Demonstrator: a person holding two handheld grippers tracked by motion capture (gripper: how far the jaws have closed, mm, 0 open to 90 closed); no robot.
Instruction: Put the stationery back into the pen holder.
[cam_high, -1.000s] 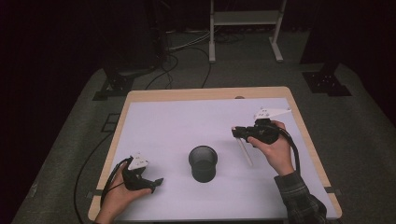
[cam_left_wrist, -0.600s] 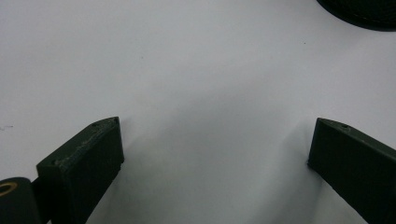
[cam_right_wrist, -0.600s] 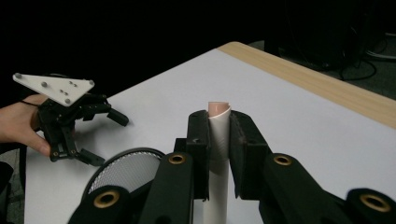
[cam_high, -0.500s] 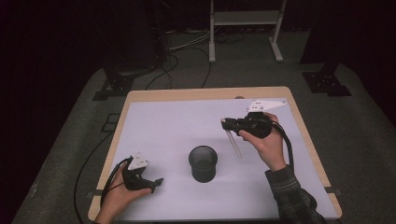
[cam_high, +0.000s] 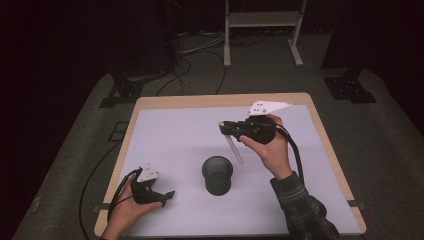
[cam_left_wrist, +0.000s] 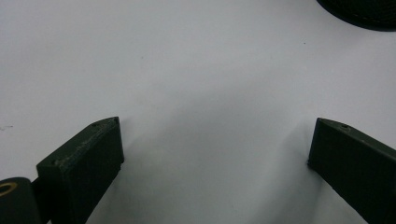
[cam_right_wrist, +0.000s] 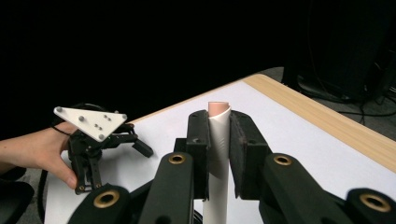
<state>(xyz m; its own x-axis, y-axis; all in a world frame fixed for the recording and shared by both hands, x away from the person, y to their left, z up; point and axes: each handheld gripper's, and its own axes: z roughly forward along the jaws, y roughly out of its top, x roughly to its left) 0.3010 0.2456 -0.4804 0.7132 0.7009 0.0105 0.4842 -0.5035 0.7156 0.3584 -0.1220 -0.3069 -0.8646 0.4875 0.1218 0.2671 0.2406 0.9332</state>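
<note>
A black mesh cup (cam_high: 217, 174) stands upright near the middle of the white table top (cam_high: 175, 135). My right gripper (cam_high: 227, 126) hovers above and to the right of the cup, shut on a thin white tube (cam_high: 234, 148) that hangs slanting down toward the table. In the right gripper view the white tube (cam_right_wrist: 217, 140) stands clamped between the two pads (cam_right_wrist: 198, 140). My left gripper (cam_high: 167, 195) rests low at the front left of the table, open; its fingers (cam_left_wrist: 88, 154) stand wide apart over bare white surface, with the cup's rim (cam_left_wrist: 359, 11) at the top right.
The table has a wooden edge (cam_high: 220, 100). Beyond it lie dark floor, cables (cam_high: 185, 65) and a metal stand (cam_high: 262, 30). In the right gripper view the left hand with its gripper (cam_right_wrist: 93, 140) sits at the table's far side.
My right gripper has carried the white tube leftward and slightly up, closer to a spot above the cup. The left gripper has stayed put.
</note>
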